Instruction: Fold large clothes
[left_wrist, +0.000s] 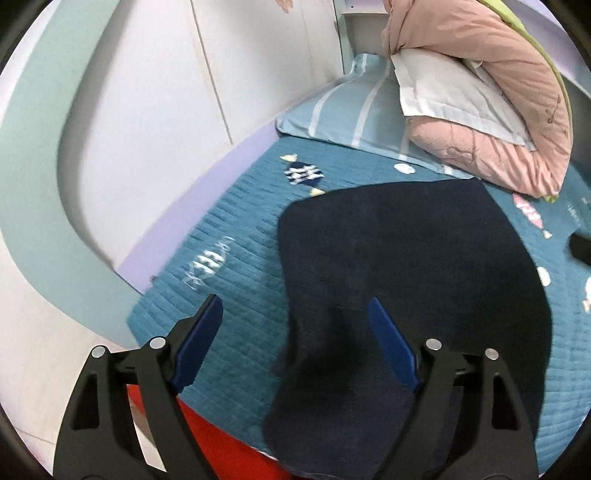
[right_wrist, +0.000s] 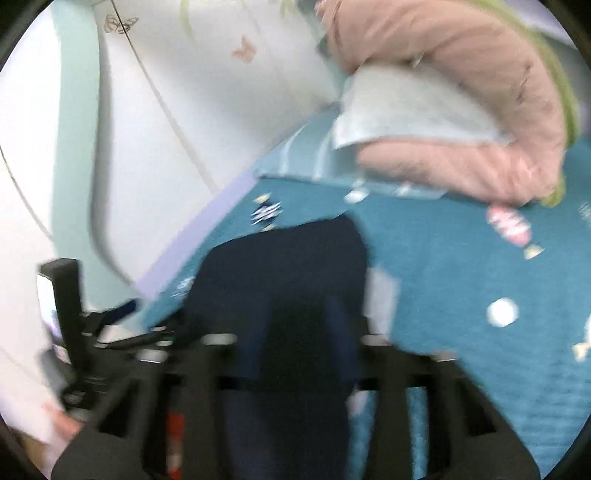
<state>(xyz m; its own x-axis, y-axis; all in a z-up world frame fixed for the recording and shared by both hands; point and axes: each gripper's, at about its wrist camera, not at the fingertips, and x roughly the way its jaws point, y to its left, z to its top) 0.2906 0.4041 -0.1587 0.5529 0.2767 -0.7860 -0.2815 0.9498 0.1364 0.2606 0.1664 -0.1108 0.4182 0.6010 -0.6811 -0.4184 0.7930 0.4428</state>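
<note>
A dark navy garment (left_wrist: 406, 266) lies spread on the teal quilted bed (left_wrist: 236, 266), its near end hanging over the bed's front edge. My left gripper (left_wrist: 295, 317) is open, its blue pads (left_wrist: 391, 339) straddling the garment's left edge near the front, gripping nothing. The right wrist view is motion-blurred: my right gripper (right_wrist: 299, 332) is shut on a fold of the navy garment (right_wrist: 288, 266), which rises between the fingers. The left gripper (right_wrist: 110, 332) shows at the left of the right wrist view.
A pink duvet (left_wrist: 498, 110) with a white pillow (left_wrist: 454, 99) sits on a striped blue pillow (left_wrist: 351, 114) at the bed's far end. A white wardrobe (left_wrist: 147, 110) and lilac bed rail (left_wrist: 207, 192) run along the left. Something red (left_wrist: 221, 443) is below the bed edge.
</note>
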